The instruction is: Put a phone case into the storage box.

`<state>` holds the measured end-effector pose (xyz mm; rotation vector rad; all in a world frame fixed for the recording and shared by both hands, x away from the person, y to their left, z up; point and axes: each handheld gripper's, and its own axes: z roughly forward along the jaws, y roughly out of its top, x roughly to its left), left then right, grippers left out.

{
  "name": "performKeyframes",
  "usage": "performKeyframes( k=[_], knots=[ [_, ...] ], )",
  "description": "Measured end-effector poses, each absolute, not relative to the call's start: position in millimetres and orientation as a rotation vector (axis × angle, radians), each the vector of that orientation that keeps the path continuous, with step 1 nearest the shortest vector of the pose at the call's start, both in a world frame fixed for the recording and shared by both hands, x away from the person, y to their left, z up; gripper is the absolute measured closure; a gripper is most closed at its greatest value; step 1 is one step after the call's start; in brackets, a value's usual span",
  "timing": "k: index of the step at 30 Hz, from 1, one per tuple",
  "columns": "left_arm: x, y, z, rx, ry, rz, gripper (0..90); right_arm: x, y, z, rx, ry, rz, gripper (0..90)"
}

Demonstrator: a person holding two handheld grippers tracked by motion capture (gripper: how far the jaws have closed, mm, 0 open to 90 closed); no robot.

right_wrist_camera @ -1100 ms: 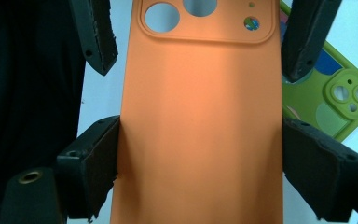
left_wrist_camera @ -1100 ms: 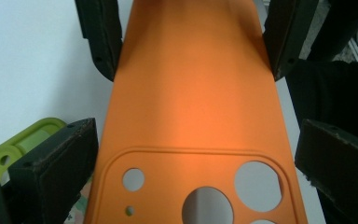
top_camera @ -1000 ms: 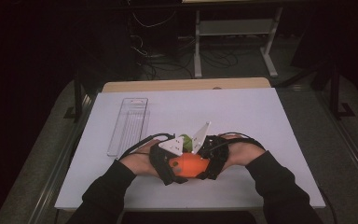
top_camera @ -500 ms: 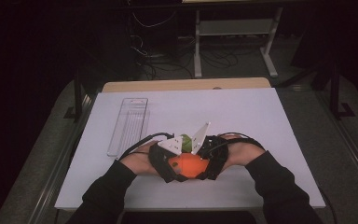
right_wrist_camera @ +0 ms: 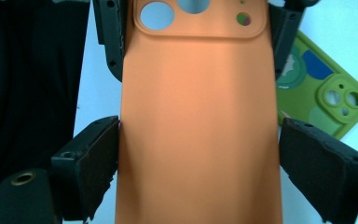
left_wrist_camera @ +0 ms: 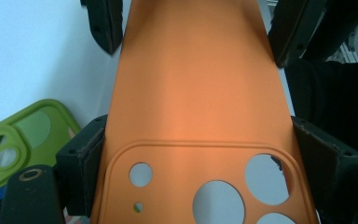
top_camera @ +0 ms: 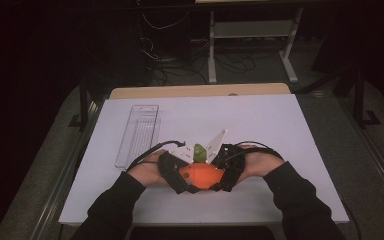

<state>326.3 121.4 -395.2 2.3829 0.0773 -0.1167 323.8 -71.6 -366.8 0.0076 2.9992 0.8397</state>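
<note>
Dark floor and tangled cables are seen beyond the white desk (top_camera: 280,125). No writing can be read. The left claw (top_camera: 182,176) is clamped on the camera end of an orange phone case (top_camera: 202,175), its jaws having just been closing. The right claw (top_camera: 225,175) grips the opposite end, its jaws having just eased wider. A green case (left_wrist_camera: 23,140) lies beside them.

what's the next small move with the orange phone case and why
Probably open the right gripper fully and draw it back: the left gripper has just been closing its jaws, which now press both edges of the orange phone case at its camera end, while the right jaws have just been opening at the other end.
</note>
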Motion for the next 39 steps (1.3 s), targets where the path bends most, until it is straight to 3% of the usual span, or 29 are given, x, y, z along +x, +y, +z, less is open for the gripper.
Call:
performKeyframes(
  k=[11, 21, 39],
  knots=[
    [332.7, 133.0, -393.1, 2.367, 0.172, -0.07, 15.6, 335.1, -103.6, -356.4, 0.207, 2.921, 0.967, 8.9],
    [338.8, 145.7, -391.8, 2.344, 0.369, 0.017, 15.5, 338.7, -145.3, -358.2, 0.563, 2.779, 1.058, 7.5],
    [343.4, 149.6, -389.0, 2.323, 0.629, 0.121, 15.5, 313.0, -161.4, -395.5, 0.966, 2.503, 1.155, 0.0]
  ],
)
